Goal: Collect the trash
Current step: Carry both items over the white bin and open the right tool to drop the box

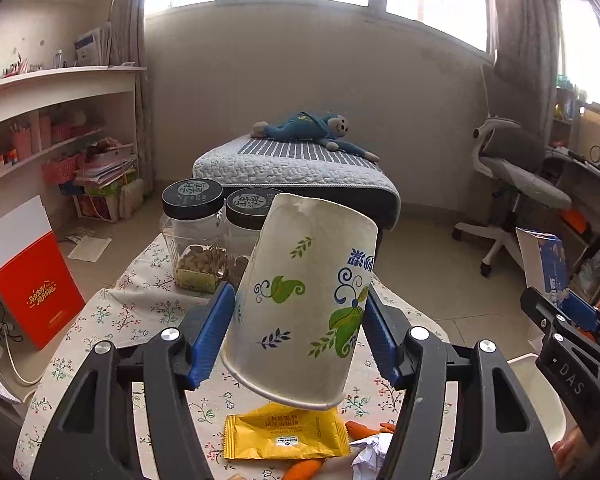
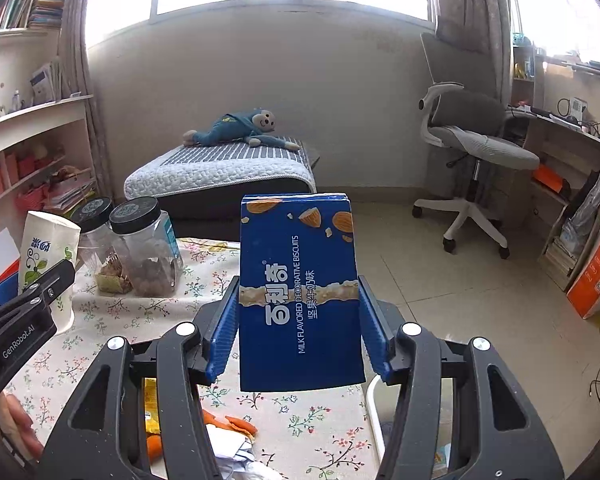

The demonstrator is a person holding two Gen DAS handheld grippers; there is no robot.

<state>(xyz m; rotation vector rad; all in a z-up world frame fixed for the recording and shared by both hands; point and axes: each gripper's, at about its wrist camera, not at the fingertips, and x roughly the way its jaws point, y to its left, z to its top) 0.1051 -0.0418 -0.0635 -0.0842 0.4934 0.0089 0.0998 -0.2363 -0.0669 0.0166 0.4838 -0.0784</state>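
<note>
White paper cup (image 1: 300, 300) with green leaves and blue swirls between blue pads (image 1: 214, 332). Deep blue biscuit box (image 2: 298, 296), white lettering, tan almonds. Below the tongs, cream floral tablecloth (image 1: 140, 312), yellow wrapper (image 1: 284, 434), orange peel scraps (image 2: 236, 424).

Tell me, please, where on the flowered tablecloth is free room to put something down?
Free: the tablecloth between the two jars and the yellow wrapper, and its left side. Crowded: the near edge, with wrapper, orange peels and crumpled paper.
</note>
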